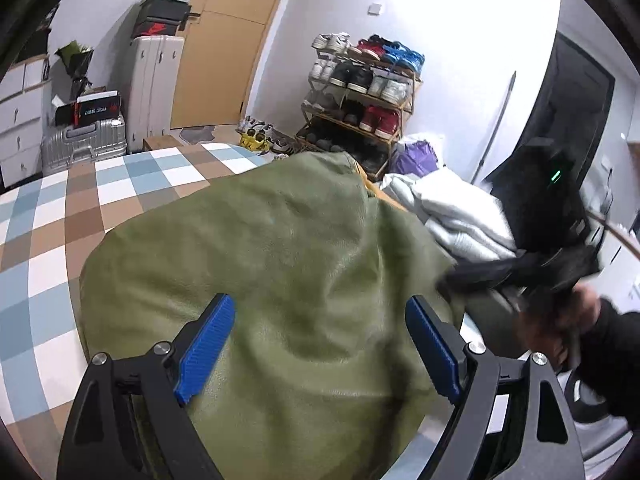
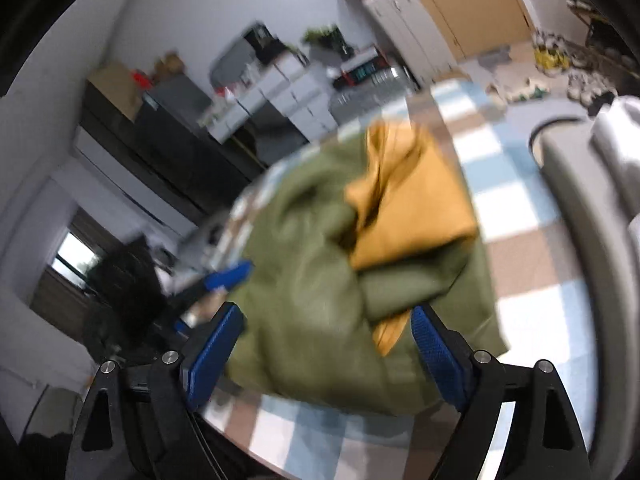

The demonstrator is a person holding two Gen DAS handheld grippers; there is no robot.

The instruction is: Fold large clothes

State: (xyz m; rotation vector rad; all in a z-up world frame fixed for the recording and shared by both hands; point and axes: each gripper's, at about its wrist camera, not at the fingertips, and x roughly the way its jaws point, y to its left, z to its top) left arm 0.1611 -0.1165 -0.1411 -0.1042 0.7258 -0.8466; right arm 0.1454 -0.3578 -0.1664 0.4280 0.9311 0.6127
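An olive-green garment (image 1: 280,248) lies bunched on the checked surface (image 1: 52,240). In the right wrist view, which is blurred, its mustard-yellow lining (image 2: 416,200) is turned out on top of the green cloth (image 2: 304,280). My left gripper (image 1: 320,304) hovers over the near part of the garment. It is open, and its blue pads (image 1: 208,344) stand wide apart without pinching cloth. My right gripper (image 2: 328,312) is open too, low over the garment's near edge. In the left wrist view it shows as a blurred black shape (image 1: 552,240) at the right, with a hand (image 1: 576,320) below it.
A pile of white and grey clothes (image 1: 452,208) lies right of the garment. Behind stand a shoe rack (image 1: 360,92), suitcases (image 1: 156,84), white drawers (image 1: 20,120) and a wooden door (image 1: 228,40). A grey curved rim (image 2: 580,208) borders the surface on the right.
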